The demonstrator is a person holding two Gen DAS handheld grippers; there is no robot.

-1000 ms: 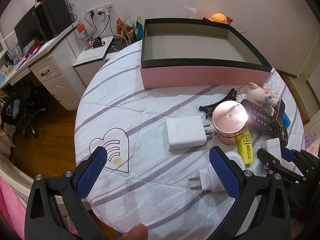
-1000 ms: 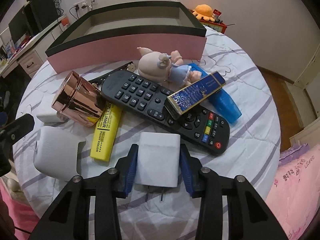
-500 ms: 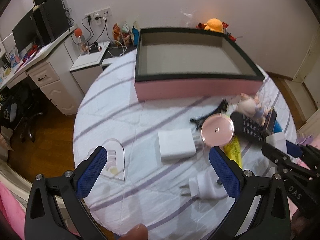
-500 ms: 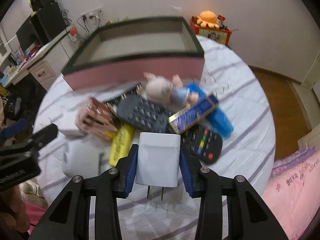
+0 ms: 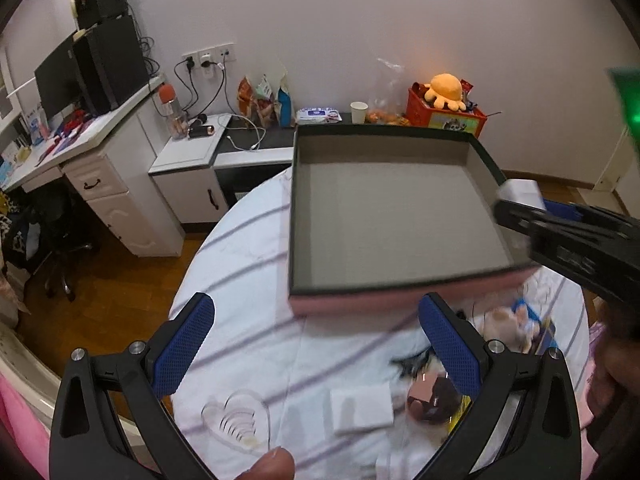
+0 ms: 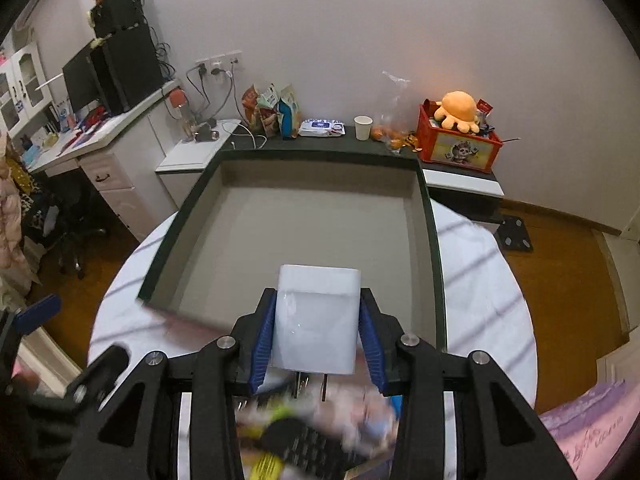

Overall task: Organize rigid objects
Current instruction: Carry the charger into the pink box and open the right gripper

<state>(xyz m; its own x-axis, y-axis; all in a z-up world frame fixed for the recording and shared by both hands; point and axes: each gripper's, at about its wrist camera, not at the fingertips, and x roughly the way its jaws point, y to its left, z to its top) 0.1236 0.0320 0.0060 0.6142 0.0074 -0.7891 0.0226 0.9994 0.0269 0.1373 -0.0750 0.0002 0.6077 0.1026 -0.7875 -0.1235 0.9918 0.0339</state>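
Note:
My right gripper (image 6: 318,320) is shut on a white plug adapter (image 6: 316,316), held in the air above the near edge of the empty pink-sided box (image 6: 320,232). In the left wrist view the right gripper (image 5: 516,210) with the white plug adapter (image 5: 520,191) hangs over the pink-sided box's (image 5: 392,220) right rim. My left gripper (image 5: 320,344) is open and empty, raised above the table in front of the box. Below lie a white charger block (image 5: 362,406), a rose-gold cup (image 5: 430,400), a pig doll (image 5: 508,320) and a blurred black remote (image 6: 312,448).
The round table has a white quilted cover with purple stripes (image 5: 248,280). A white desk with a monitor (image 5: 88,76) stands at the left. A low cabinet (image 6: 360,136) behind the table carries snacks, a paper cup and a red box with an orange plush (image 6: 458,112).
My right gripper has lifted the white plug adapter off the table and carried it forward over the box. My left gripper has risen and moved toward the box, still open.

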